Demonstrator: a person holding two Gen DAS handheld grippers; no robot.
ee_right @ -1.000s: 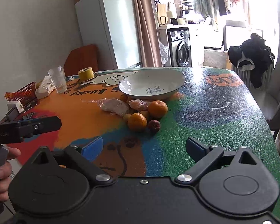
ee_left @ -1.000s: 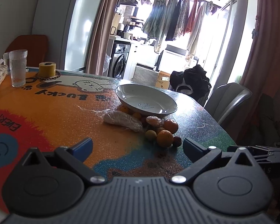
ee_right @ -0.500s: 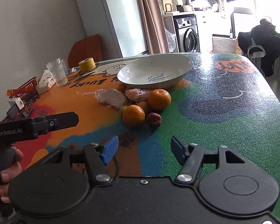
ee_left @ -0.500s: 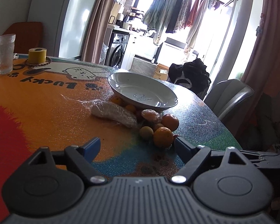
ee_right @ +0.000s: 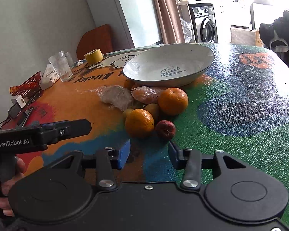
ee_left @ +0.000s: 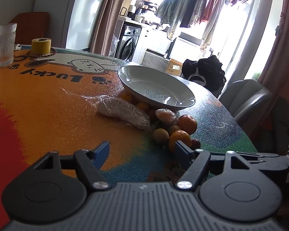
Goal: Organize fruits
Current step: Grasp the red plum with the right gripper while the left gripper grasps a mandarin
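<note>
A pile of fruit lies on the table against an empty white bowl [ee_right: 169,65], also in the left wrist view [ee_left: 156,88]. Nearest me are an orange [ee_right: 139,123], a dark red fruit [ee_right: 165,129] and a bigger orange [ee_right: 173,101]. Two plastic-wrapped pieces [ee_right: 116,97] lie behind them. My right gripper [ee_right: 148,154] is open and empty, just short of the near orange. My left gripper [ee_left: 142,151] is open and empty, its right finger in front of the near orange [ee_left: 180,137]. The left gripper also shows at the left of the right wrist view [ee_right: 48,132].
A glass [ee_left: 4,44], a yellow tape roll [ee_left: 41,46] and a tissue pack [ee_right: 49,76] stand at the table's far left. A red basket [ee_right: 28,85] and a charger [ee_right: 19,105] lie at the left edge. A grey chair [ee_left: 246,98] stands beyond the table.
Both grippers have moved forward toward the fruit pile. The right gripper's jaws have narrowed but stay open. The fruit has not moved.
</note>
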